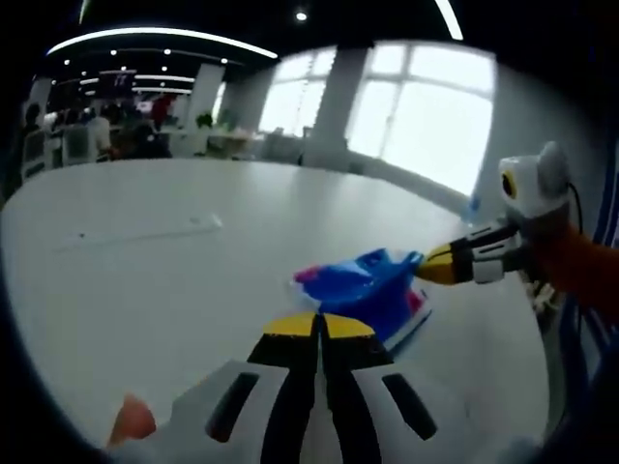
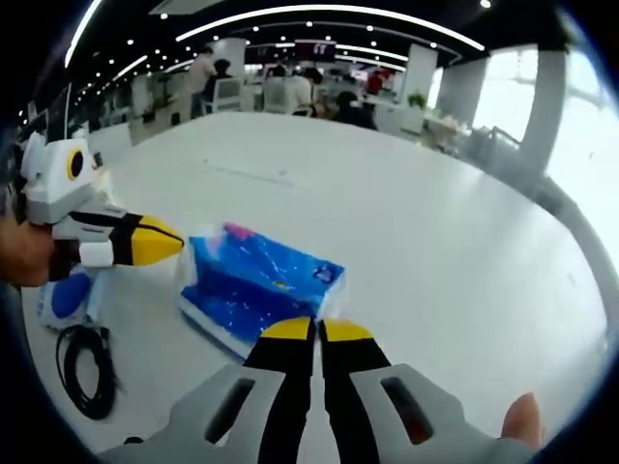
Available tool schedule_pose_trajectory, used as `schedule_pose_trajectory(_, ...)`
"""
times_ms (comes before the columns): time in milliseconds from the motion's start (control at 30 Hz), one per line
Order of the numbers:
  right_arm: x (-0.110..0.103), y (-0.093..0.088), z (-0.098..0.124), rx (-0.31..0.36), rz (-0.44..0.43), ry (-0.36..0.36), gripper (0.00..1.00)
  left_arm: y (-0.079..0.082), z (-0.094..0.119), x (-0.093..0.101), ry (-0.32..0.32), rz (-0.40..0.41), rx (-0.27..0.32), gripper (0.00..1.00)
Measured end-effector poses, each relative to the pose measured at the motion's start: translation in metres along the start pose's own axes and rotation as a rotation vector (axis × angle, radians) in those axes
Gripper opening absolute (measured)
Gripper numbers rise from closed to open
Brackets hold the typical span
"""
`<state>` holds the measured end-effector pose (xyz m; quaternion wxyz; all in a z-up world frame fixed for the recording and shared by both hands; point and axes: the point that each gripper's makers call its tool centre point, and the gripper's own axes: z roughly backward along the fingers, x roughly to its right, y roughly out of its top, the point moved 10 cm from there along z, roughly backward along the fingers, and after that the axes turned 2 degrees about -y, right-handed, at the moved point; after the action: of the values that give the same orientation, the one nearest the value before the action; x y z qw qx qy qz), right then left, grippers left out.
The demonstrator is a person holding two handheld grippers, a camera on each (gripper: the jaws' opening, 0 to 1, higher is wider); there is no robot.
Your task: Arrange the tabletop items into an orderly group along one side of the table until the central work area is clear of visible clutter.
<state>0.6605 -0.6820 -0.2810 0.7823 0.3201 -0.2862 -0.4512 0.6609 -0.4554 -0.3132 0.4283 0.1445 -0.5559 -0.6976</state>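
1. Yellow-tipped jaws of the left gripper [image 1: 319, 327] stand pressed together with nothing between them, their tips just at the near edge of the blue tissue pack [image 1: 372, 290] in the left gripper view.
2. Yellow tips of the right gripper [image 2: 316, 331] are likewise closed on each other and hold nothing; they sit at the near edge of the same pack [image 2: 259, 280] in the right gripper view.
3. In the left gripper view the right gripper [image 1: 440, 265] comes in from the right, its yellow tip touching or just beside the pack's far corner. In the right gripper view the left gripper [image 2: 160, 242] comes in from the left, its tip just beside the pack's upper left corner.
4. The pack lies flat on the white table [image 2: 406, 222], blue with pink and white markings.
5. A coiled black cable [image 2: 85, 372] lies on the table left of the pack, near a blue and white object [image 2: 66, 298] too blurred to identify.
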Motion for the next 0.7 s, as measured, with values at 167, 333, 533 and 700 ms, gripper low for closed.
schedule_pose_trajectory(167,0.005,-0.005,-0.005,-0.012,-0.001,-0.004,0.04,-0.003,-0.004,0.003,-0.009,0.010,0.006,0.00)
schedule_pose_trajectory(333,0.006,-0.009,-0.009,-0.023,-0.003,-0.003,0.04,-0.007,-0.007,0.001,-0.011,0.020,-0.008,0.00)
schedule_pose_trajectory(533,0.007,-0.009,-0.012,-0.025,0.002,0.002,0.04,-0.007,-0.007,-0.001,-0.010,0.022,-0.008,0.00)
schedule_pose_trajectory(700,0.006,-0.010,-0.013,-0.028,0.011,0.006,0.04,-0.007,-0.007,-0.001,-0.004,0.027,-0.005,0.00)
